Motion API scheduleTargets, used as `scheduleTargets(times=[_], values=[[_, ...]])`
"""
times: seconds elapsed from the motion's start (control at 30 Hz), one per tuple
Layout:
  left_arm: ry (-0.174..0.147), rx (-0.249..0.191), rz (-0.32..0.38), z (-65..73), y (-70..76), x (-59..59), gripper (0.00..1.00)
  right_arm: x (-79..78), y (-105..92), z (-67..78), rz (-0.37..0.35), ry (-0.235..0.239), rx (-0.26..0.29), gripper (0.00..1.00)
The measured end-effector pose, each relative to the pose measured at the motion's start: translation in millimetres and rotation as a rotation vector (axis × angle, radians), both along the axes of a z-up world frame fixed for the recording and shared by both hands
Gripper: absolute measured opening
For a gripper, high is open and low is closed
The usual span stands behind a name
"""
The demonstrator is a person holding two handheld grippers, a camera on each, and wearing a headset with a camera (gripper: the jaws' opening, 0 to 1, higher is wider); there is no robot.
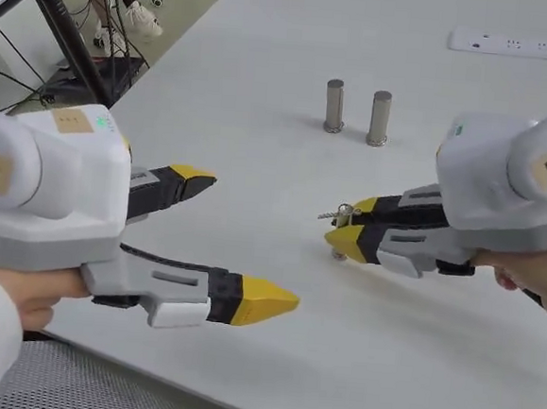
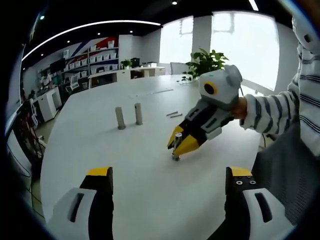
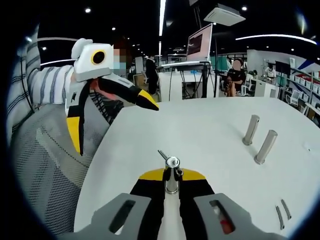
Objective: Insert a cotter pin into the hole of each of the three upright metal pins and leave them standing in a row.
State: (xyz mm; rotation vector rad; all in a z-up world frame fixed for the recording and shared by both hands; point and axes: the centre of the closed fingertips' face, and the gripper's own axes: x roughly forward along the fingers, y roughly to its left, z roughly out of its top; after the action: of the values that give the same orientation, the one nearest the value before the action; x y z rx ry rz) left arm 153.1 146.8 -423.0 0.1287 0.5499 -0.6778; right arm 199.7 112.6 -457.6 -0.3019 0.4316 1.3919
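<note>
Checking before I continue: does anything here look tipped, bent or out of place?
Nothing stands out. Two metal pins stand upright side by side; the third pin stands in the right gripper, a cotter pin through its top; two spare cotter pins lie on the table.

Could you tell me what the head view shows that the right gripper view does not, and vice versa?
Head view alone: a power strip far back on the table. Right gripper view alone: two loose cotter pins lying flat, a seated person behind. Both: two standing metal pins, the third metal pin with its cotter pin, held in the right tongs, and the open left tongs.
</note>
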Motion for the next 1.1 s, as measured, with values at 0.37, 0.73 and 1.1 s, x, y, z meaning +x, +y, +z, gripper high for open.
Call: scheduleTargets(times=[0.37, 0.73, 1.1], values=[[-0.004, -0.010, 0.030, -0.4, 2.4, 2.2, 0.96, 14.9, 10.4, 6.9, -0.128, -0.021, 0.039, 0.04], [-0.022, -0.012, 0.057, 1.7, 9.6, 3.8, 0.97, 32.8, 6.1, 0.6, -0.284, 0.062, 0.046, 0.04], [-0.015, -0.006, 0.060, 0.0, 11.5, 0.7, 0.97, 49.6, -3.0, -1.2, -0.381, -0.014, 0.020, 0.04]])
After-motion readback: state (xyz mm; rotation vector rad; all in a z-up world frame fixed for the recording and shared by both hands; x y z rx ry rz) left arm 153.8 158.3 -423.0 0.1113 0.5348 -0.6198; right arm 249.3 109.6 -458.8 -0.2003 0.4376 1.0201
